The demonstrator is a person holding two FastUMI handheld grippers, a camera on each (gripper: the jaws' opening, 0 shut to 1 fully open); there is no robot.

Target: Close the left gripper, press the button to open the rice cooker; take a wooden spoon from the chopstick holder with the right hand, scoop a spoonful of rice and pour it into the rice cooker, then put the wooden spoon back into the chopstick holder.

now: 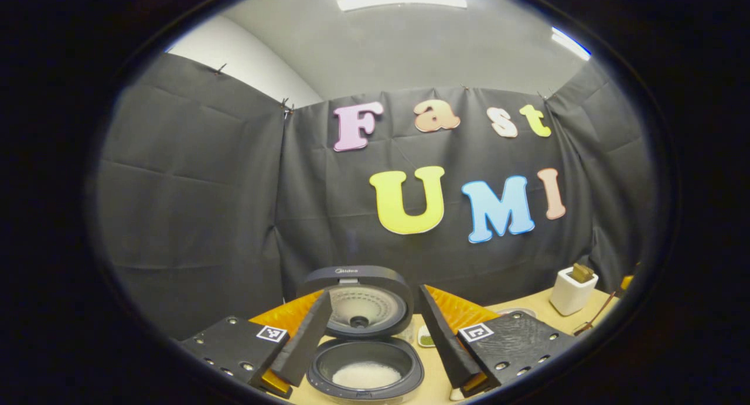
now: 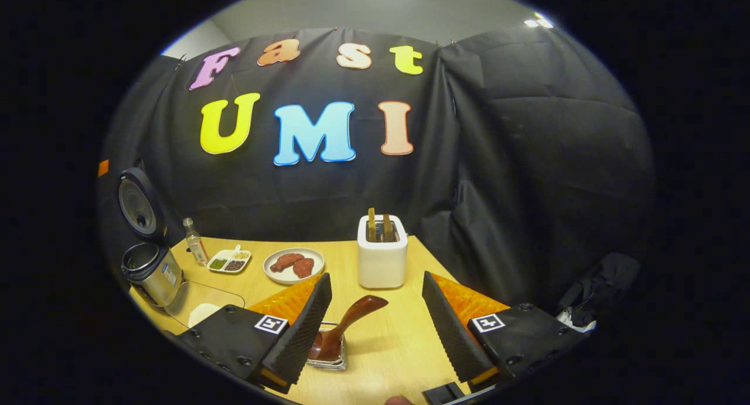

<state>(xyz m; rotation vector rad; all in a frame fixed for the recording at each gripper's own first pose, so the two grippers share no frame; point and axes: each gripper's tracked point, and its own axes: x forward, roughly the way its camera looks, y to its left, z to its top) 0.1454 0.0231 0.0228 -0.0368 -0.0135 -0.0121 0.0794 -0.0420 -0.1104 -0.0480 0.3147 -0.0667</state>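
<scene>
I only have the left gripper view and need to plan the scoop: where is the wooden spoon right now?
Observer: The right gripper view has the wooden spoon on the table, its bowl resting in a small container and its handle tilted up.
Operator: Is the right gripper holding it?
Observer: No. The right gripper is open, and the spoon lies between its fingers unclamped.
Operator: Anything else close by?
Observer: A plate with two reddish pieces of food sits beyond the spoon, to its left.
</scene>
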